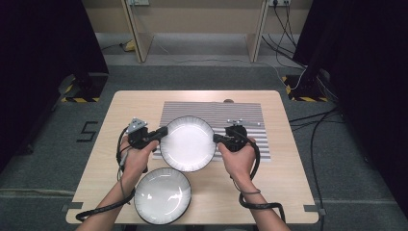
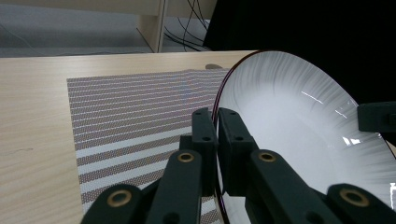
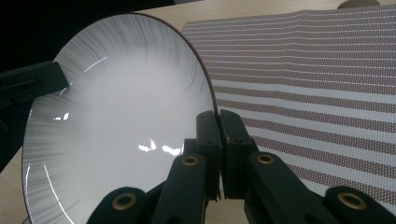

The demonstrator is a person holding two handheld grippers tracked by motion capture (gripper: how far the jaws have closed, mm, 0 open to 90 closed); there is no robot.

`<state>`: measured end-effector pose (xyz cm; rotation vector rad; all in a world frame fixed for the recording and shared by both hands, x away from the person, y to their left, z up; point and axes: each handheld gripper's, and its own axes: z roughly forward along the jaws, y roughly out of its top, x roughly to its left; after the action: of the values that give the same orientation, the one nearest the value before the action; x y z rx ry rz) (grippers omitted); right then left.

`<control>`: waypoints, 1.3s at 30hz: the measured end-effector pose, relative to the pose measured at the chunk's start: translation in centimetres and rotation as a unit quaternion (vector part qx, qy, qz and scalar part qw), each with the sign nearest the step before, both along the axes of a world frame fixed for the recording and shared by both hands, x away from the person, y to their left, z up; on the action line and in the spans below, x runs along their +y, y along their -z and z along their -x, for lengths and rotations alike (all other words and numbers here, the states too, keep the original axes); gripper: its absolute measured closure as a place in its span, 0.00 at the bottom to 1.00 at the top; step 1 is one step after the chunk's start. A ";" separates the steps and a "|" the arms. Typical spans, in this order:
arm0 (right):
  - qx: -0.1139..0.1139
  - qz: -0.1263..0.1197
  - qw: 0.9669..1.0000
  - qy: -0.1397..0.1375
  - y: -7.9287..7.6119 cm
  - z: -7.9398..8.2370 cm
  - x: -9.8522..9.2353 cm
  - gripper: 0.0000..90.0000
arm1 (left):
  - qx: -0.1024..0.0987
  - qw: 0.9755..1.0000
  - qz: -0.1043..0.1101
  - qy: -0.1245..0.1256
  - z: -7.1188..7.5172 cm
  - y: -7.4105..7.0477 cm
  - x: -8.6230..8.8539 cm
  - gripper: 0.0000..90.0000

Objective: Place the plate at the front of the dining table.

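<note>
Upper plate [image 1: 187, 143]: white, ribbed rim with a thin dark edge; sits over the striped mat, held at opposite edges by both hand-held grippers. Whether it rests on the mat or is lifted clear cannot be told from the high view; in both gripper views it appears tilted off the surface.

Left hand-held gripper [image 1: 162, 131]: jaws closed tight on the left rim of the upper plate. In the left gripper view the rim runs between its two black pads [image 2: 205, 135], which press on it from either side.

Right hand-held gripper [image 1: 217, 139]: jaws closed tight on the right rim of the same plate. In the right gripper view the dark edge passes between its pads [image 3: 208, 135], one pad on the inner face, one on the outer.

Lower plate [image 1: 162, 195]: second white plate, same ribbed pattern, lying flat on the bare wood near the front edge of the counter, just below the upper plate and close beside the left forearm. Not touched by either gripper.

Striped mat [image 1: 240, 115]: grey and white stripes, flat on the middle and right of the counter, partly covered by the upper plate.

Counter [image 1: 125, 103]: pale wood, rectangular.

Cables: one trails from each gripper back along the forearm to the front edge.
</note>
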<state>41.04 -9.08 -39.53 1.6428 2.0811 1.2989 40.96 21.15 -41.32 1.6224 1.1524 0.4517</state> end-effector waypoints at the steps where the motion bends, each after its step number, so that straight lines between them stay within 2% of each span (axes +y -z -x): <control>1: 0.000 -0.001 1.000 0.001 0.0 0.0 0.0 0.98 | 0.001 1.000 0.000 0.000 0.0 0.0 0.0 0.95; 39: 0.004 -0.004 1.000 0.020 0.4 -1.6 -1.1 0.98 | 0.002 1.000 0.000 0.004 -2.1 0.3 -1.3 0.95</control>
<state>42.60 -10.18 -39.93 1.6875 2.0383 1.2917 43.09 19.83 -41.64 1.6276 1.1483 0.4433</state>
